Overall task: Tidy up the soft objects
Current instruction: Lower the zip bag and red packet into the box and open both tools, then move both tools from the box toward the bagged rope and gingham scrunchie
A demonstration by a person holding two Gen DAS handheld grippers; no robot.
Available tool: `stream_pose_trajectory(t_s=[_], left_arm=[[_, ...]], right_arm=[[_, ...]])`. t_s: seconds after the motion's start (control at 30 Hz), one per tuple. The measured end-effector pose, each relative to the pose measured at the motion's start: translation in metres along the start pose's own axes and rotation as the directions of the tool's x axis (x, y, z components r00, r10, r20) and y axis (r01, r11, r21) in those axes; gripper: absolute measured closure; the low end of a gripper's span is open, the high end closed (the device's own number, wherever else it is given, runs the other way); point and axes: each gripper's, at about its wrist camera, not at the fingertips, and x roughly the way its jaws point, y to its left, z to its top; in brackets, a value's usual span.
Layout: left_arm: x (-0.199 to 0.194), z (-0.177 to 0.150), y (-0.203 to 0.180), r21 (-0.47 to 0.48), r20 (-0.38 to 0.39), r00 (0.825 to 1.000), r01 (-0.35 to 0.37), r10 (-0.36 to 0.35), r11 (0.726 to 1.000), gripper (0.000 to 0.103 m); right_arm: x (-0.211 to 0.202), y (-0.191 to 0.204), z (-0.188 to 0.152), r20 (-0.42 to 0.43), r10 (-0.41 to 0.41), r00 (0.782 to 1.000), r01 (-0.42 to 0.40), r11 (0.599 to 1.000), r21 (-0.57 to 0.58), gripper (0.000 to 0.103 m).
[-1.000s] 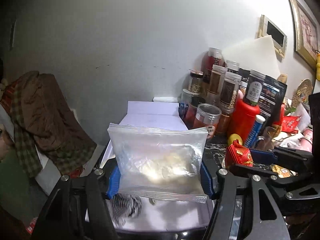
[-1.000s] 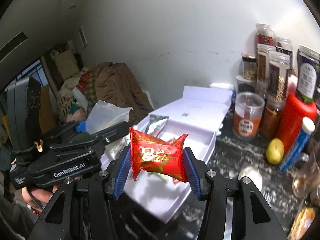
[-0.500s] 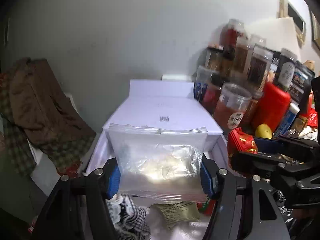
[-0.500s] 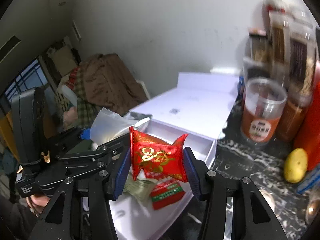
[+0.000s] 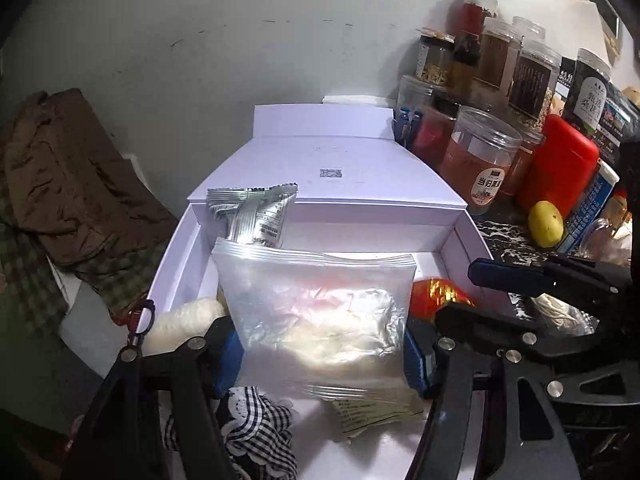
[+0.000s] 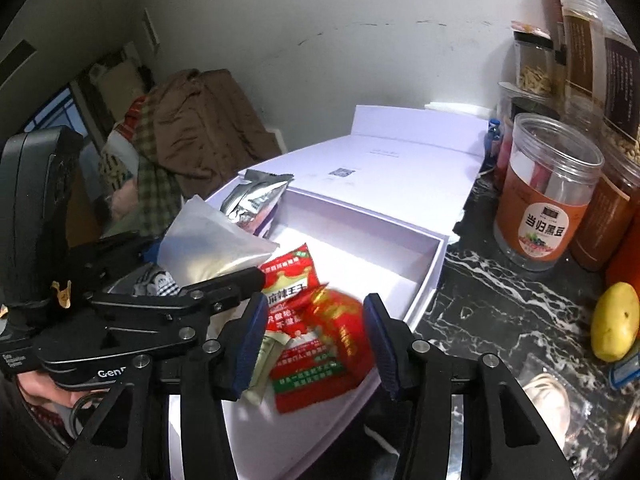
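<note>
My left gripper [image 5: 320, 344] is shut on a clear zip bag [image 5: 320, 312] of pale stuff, held upright just over the near end of the open white box [image 5: 460, 216]. My right gripper [image 6: 318, 336] hangs over the box's near right corner [image 6: 436, 264]; its jaws are closing. A red and gold pouch [image 6: 340, 320] lies tilted and blurred between them, apart from the left pad. Inside the box are a silver packet [image 5: 252, 216], a checked cloth [image 5: 256, 428], a white roll [image 5: 180, 320] and a flat red packet [image 6: 292, 280].
Several jars [image 6: 548, 200] and a red bottle [image 5: 560, 164] crowd the dark marble counter [image 6: 500, 300] right of the box, with a lemon [image 6: 614, 322] nearer. Brown and checked clothing [image 5: 60, 184] is piled at the left. The box lid [image 5: 320, 160] lies behind.
Both grippers have sunk toward the box. The red pouch, held flat and still before, now sits tilted and blurred between the right jaws. The zip bag stays gripped.
</note>
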Motion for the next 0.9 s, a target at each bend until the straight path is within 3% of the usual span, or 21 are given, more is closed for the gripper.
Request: stream_pose_trajectory(t_s=[0.3, 0.4, 0.47, 0.57, 0.9], left_arm=[[-0.001, 0.000, -0.002, 0.006, -0.015, 1.000, 0.011, -0.011, 1.000, 0.038], [-0.002, 0.003, -0.003, -0.004, -0.021, 1.000, 0.007, -0.007, 1.000, 0.034], [-0.004, 0.004, -0.005, -0.011, -0.024, 1.000, 0.006, -0.007, 1.000, 0.026], [-0.011, 0.002, -0.009, -0.024, -0.016, 1.000, 0.008, -0.009, 1.000, 0.025], [-0.051, -0.007, -0.033, -0.024, 0.020, 1.000, 0.016, -0.015, 1.000, 0.024]], right_arm=[[-0.008, 0.002, 0.003, 0.009, -0.041, 0.999, 0.041, 0.999, 0.009, 0.044], [-0.017, 0.001, 0.004, 0.020, -0.080, 0.997, 0.080, 0.996, 0.026, 0.038], [-0.026, -0.001, 0.003, 0.032, -0.100, 0.994, 0.099, 0.994, 0.039, 0.035], [-0.042, -0.003, -0.001, 0.045, -0.111, 0.993, 0.107, 0.991, 0.076, 0.030], [-0.098, 0.003, -0.031, 0.071, -0.177, 0.982, 0.167, 0.976, 0.138, 0.029]])
